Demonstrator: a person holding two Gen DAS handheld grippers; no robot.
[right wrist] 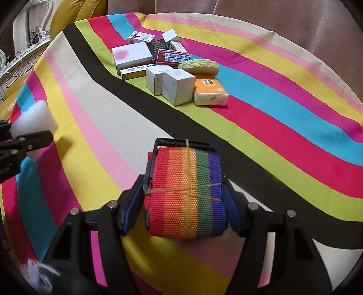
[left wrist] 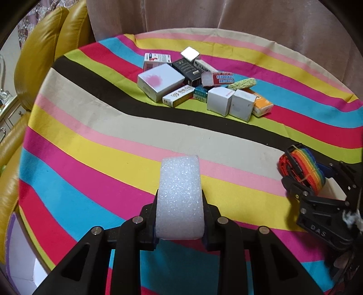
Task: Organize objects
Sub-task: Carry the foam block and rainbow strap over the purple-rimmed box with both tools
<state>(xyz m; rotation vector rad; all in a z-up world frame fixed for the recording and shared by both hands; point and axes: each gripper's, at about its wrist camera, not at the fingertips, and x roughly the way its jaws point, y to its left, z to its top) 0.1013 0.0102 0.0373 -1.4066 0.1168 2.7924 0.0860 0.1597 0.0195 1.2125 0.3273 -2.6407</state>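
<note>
My left gripper (left wrist: 180, 213) is shut on a white foam block (left wrist: 180, 192), held above the striped tablecloth (left wrist: 90, 140); the same foam block (right wrist: 34, 120) shows at the left edge of the right wrist view. My right gripper (right wrist: 185, 195) is shut on a folded rainbow strap (right wrist: 186, 192) bound with rubber bands, its black buckle sticking out in front. From the left wrist view the rainbow strap (left wrist: 304, 165) and the right gripper sit at the right edge. A pile of small boxes (left wrist: 192, 81) lies at the far side of the table.
In the pile are a white box with a pink stain (right wrist: 131, 56), two grey-white cubes (right wrist: 170, 84), an orange tissue pack (right wrist: 209, 90) and a green sponge (right wrist: 199, 67). Yellow leather cushions (left wrist: 43, 52) stand at the left, a curtain (left wrist: 204, 15) behind.
</note>
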